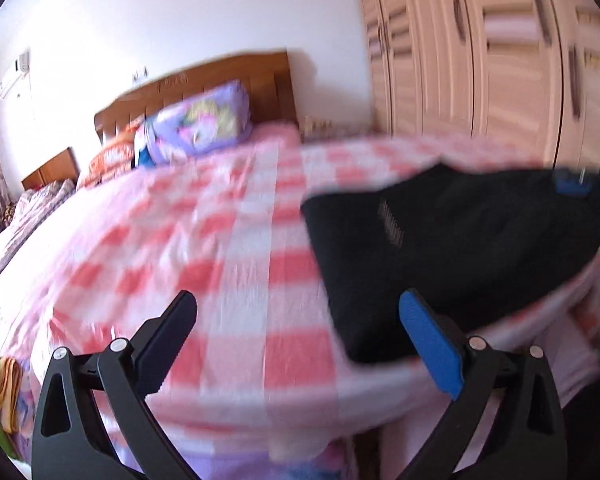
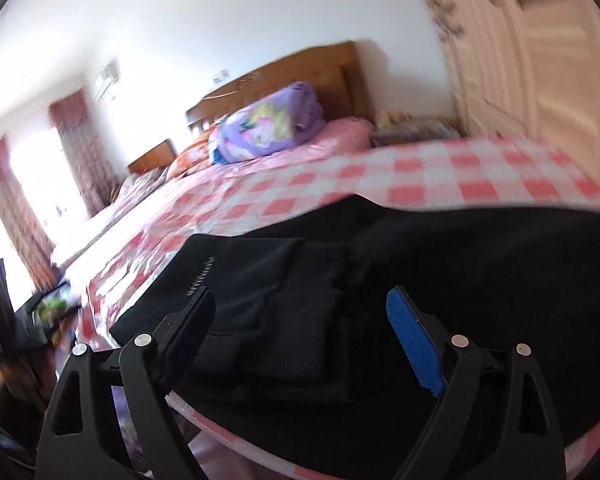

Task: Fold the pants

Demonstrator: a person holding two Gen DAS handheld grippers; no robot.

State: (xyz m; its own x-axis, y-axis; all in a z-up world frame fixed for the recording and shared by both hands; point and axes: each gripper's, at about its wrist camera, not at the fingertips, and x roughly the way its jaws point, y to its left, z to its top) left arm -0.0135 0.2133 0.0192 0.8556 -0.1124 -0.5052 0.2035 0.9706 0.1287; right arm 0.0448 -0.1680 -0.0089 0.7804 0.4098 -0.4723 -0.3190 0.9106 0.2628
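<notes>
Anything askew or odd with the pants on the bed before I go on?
Nothing stands out. The black pants lie on the checked bedspread near its edge, with both the left gripper and right gripper open and empty. Motion blur hides fine wrinkles.

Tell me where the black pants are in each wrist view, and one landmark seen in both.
Left wrist view: black pants lie right of centre on the checked sheet.
Right wrist view: black pants fill the lower right half.
Shared landmark: purple pillow by the headboard.
</notes>
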